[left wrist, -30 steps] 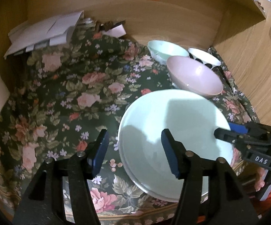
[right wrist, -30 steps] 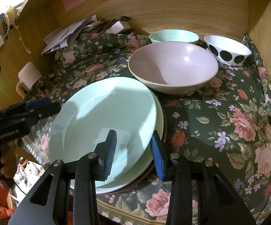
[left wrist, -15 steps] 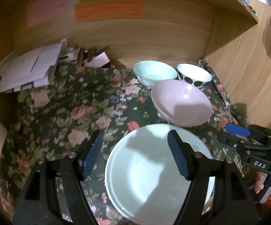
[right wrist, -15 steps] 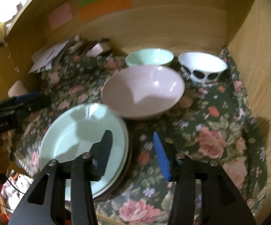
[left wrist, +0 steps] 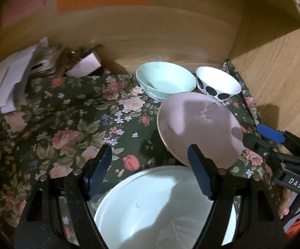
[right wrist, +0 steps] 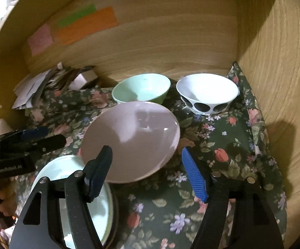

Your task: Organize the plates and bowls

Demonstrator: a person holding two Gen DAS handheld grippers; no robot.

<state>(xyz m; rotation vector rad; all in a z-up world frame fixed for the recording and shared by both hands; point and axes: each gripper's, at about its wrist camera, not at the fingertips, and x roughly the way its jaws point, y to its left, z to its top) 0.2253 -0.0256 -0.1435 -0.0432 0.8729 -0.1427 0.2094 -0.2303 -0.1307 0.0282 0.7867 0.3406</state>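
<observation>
A stack of pale green plates (left wrist: 162, 205) lies at the near edge of the floral cloth; it also shows in the right wrist view (right wrist: 100, 207). A large pink bowl (left wrist: 197, 130) (right wrist: 133, 139) sits just behind it. A mint bowl (left wrist: 164, 81) (right wrist: 141, 88) and a white bowl with black dots (left wrist: 217, 85) (right wrist: 207, 93) stand at the back. My left gripper (left wrist: 150, 170) is open and empty above the plates. My right gripper (right wrist: 145, 174) is open and empty in front of the pink bowl; it also shows in the left wrist view (left wrist: 274, 143).
The floral cloth (left wrist: 67, 120) covers a wooden alcove with a back wall (right wrist: 160, 41) and a right side wall (right wrist: 274, 83). Papers and a small box (left wrist: 25, 70) are piled at the back left. Sticky notes (right wrist: 77, 27) are on the back wall.
Both grippers have pulled back and risen from the green plates, and the right gripper's jaws have opened wider. The plates stay stacked on the cloth.
</observation>
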